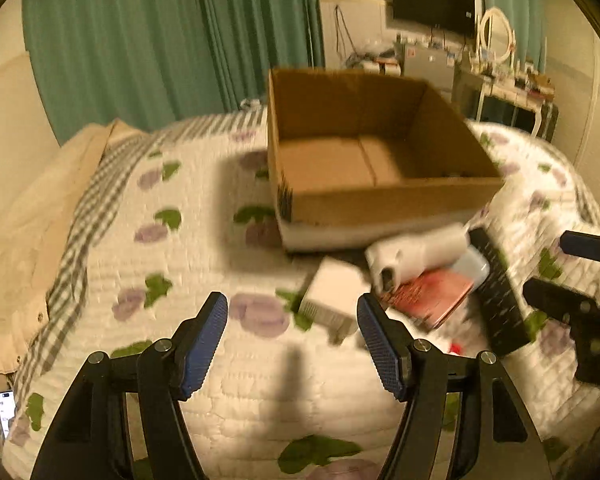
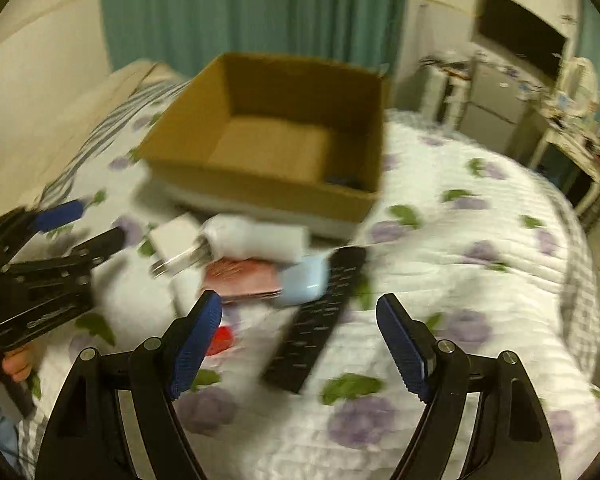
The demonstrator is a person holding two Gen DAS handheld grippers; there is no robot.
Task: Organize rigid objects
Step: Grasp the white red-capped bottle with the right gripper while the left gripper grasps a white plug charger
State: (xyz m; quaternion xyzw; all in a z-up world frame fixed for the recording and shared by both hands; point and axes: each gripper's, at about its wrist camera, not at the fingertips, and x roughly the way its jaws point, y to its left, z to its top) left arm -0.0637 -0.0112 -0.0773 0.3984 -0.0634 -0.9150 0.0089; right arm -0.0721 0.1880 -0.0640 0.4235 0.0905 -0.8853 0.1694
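Note:
An open cardboard box (image 1: pixel 380 200) (image 2: pixel 260 184) stands on the quilted bed. In front of it lies a pile: a white box (image 1: pixel 334 294) (image 2: pixel 172 240), a white roll-shaped object (image 1: pixel 416 250) (image 2: pixel 256 238), a red flat packet (image 1: pixel 432 292) (image 2: pixel 240 276), a pale blue case (image 1: pixel 470 268) (image 2: pixel 304 280) and a black remote (image 1: pixel 500 296) (image 2: pixel 320 320). My left gripper (image 1: pixel 292 312) is open and empty, just left of the white box. My right gripper (image 2: pixel 300 316) is open and empty above the remote; it also shows in the left wrist view (image 1: pixel 560 264).
The floral quilt (image 1: pixel 180 280) covers the bed, with a beige pillow (image 1: pixel 16 240) at left. A small dark item (image 2: pixel 342 180) lies in the box's near right corner. A small red object (image 2: pixel 222 340) lies by the remote. Green curtains, a TV and cluttered shelves stand behind.

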